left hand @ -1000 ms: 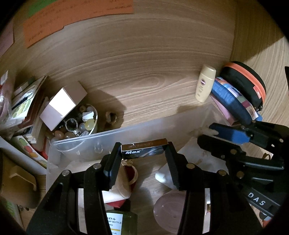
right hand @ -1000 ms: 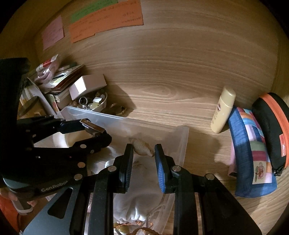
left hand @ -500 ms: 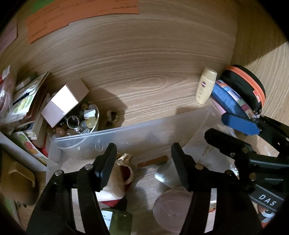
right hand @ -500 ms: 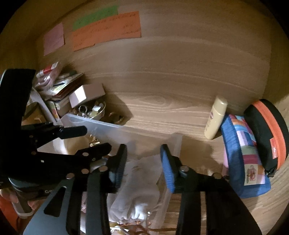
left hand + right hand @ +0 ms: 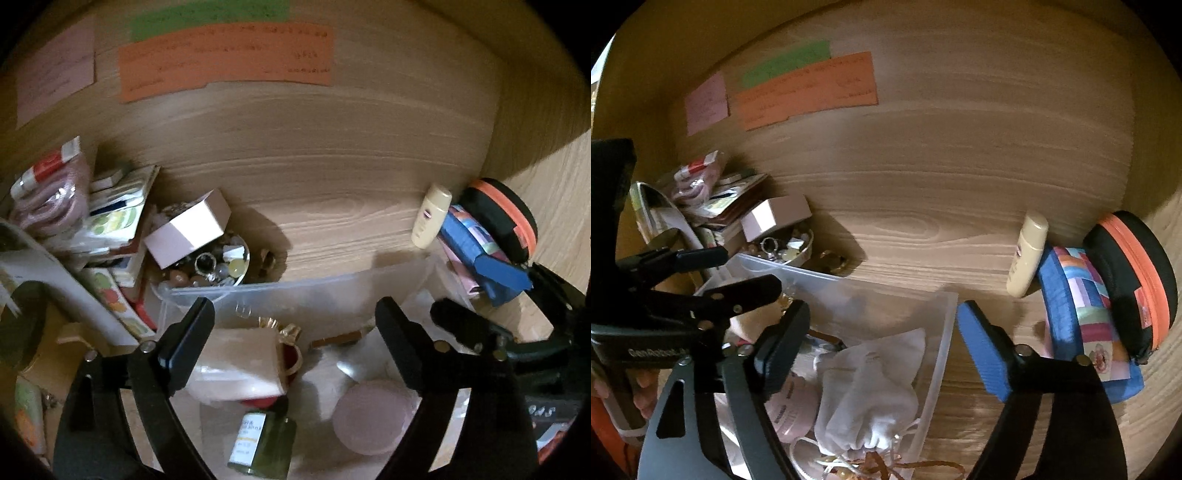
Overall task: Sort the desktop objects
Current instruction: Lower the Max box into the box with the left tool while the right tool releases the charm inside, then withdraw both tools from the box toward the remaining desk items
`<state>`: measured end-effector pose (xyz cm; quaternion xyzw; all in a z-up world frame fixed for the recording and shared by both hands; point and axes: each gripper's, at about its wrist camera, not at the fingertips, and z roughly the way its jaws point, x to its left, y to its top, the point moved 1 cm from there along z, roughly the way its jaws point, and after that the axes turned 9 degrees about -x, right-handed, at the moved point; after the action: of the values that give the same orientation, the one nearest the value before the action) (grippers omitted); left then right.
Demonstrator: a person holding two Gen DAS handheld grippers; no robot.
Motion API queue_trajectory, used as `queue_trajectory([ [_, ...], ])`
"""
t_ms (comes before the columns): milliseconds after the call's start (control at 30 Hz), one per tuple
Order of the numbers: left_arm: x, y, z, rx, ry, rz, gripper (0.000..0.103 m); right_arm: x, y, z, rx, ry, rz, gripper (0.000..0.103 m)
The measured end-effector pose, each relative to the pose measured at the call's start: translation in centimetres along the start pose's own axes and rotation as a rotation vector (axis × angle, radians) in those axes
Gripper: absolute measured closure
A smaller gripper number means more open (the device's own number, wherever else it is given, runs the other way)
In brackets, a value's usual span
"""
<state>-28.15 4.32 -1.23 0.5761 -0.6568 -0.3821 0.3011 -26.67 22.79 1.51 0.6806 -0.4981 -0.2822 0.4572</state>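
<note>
A clear plastic bin [image 5: 295,291] [image 5: 945,332] sits on the wooden desk. It holds a small brown box [image 5: 336,338], a white pouch [image 5: 871,391], a pink round case [image 5: 369,421], a green bottle [image 5: 262,439] and a red mug [image 5: 291,362]. My left gripper [image 5: 295,325] is open and empty above the bin. My right gripper [image 5: 882,332] is open and empty over the bin's right end; it also shows in the left wrist view [image 5: 480,295]. A cream lotion bottle [image 5: 430,216] [image 5: 1028,254] leans on a blue patchwork pouch [image 5: 1086,317].
A black round case with an orange zip [image 5: 1137,284] stands at the right. A dish of beads and rings [image 5: 210,266] with a pink-white box [image 5: 188,229] on it sits left of the bin, beside stacked packets [image 5: 114,218]. Coloured paper notes [image 5: 225,55] hang on the back panel.
My left gripper let go of the small brown box, which now lies in the bin. My right gripper released the small pale object. Both opened wide and pulled up and back.
</note>
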Motion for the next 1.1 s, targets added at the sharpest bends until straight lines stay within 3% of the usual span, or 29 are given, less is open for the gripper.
queue_trajectory([
  [100, 0.2, -0.2, -0.9, -0.004, 0.015, 0.011, 0.01, 0.5, 0.7, -0.8, -0.03, -0.063, -0.034, 0.02],
  [233, 0.5, -0.2, -3.0, -0.026, 0.028, 0.02, 0.009, 1.7, 1.6, -2.6, -0.052, -0.074, -0.077, 0.019],
  [400, 1.0, -0.2, -6.0, -0.066, 0.038, 0.027, 0.006, 3.3, 2.0, -5.4, -0.088, -0.096, -0.112, 0.006],
  [733, 2.3, -1.4, -13.1, -0.174, 0.07, 0.029, 0.002, 6.0, 1.6, -10.9, -0.136, -0.087, -0.114, 0.003],
  [1100, 4.5, -4.2, -17.8, -0.217, 0.082, -0.002, 0.001, 9.5, 0.0, -15.0, -0.171, -0.096, -0.159, 0.0],
])
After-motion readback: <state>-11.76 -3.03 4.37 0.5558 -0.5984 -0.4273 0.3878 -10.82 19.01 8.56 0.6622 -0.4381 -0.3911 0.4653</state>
